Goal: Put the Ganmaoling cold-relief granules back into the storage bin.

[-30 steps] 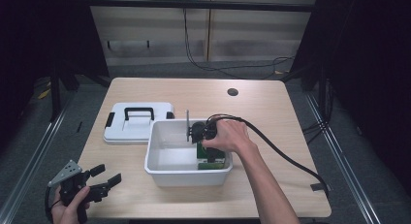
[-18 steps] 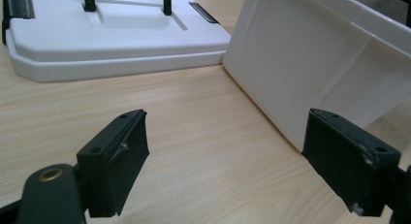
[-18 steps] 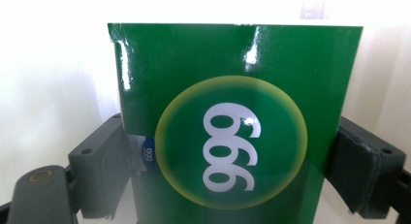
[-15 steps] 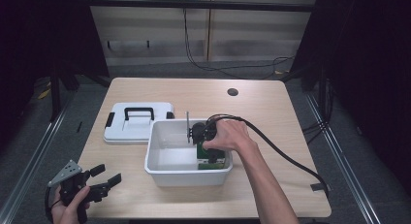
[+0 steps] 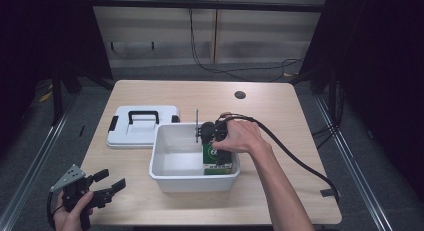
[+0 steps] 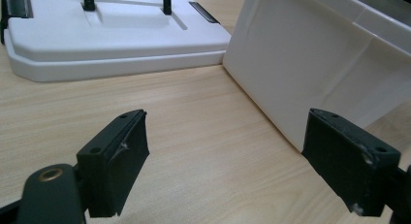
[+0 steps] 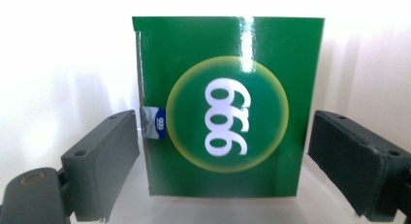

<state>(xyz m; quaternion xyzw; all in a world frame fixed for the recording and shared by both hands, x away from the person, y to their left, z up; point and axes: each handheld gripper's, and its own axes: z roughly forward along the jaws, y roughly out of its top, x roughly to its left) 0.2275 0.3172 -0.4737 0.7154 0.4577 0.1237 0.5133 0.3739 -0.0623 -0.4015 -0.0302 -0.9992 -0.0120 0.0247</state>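
Right tongs (image 7: 220, 151) still straddle the green box (image 7: 228, 107) in the white bin (image 5: 165, 173), jaws wide; left tongs (image 6: 242, 161) unmoved, wide

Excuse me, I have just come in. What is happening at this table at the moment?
A person works with two hand-held grippers. The right gripper reaches down into the white bin, its jaws open on either side of a green box marked 999, with a small gap on both sides. The left gripper hangs open at the table's near left corner, holding nothing. The bin's white lid with a black handle lies on the table beside the bin.
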